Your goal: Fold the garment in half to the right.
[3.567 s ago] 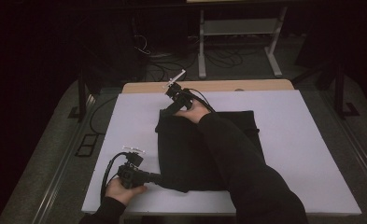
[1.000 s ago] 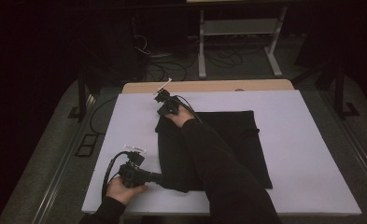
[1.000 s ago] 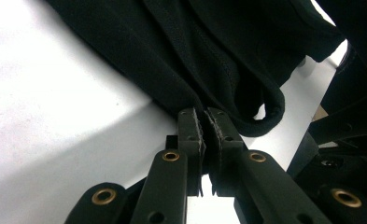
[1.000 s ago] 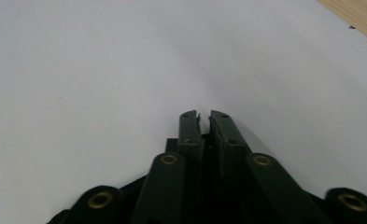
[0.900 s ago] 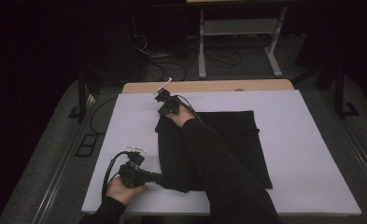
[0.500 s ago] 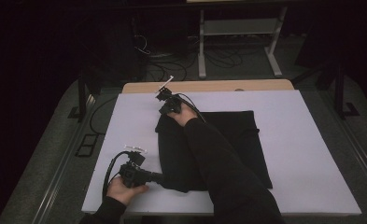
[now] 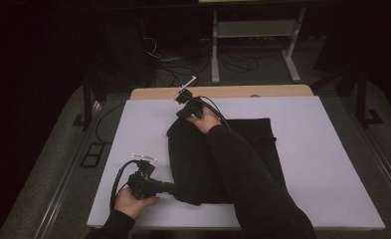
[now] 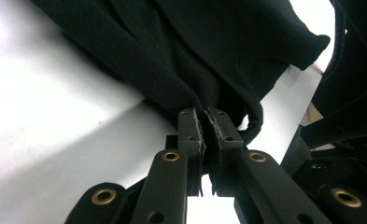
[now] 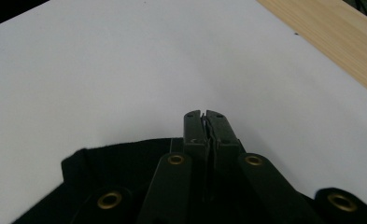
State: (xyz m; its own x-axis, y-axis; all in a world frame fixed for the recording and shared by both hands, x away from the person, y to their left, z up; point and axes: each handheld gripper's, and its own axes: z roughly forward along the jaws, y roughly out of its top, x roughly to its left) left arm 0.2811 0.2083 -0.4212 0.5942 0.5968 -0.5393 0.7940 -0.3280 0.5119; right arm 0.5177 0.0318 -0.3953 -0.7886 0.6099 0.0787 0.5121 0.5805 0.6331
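Lifted rightward, right hand-held gripper (image 7: 183, 103) pinches black cloth (image 7: 203, 164); left hand-held gripper (image 8: 205, 122) clamps its near edge.

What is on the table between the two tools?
The black cloth stretches from the left tool to the right tool, seen in the high view. Both tools pinch its edge.

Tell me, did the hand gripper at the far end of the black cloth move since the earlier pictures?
Yes. The right gripper slid a little toward the wooden table edge and rightward along it, its jaws shut on the black cloth.
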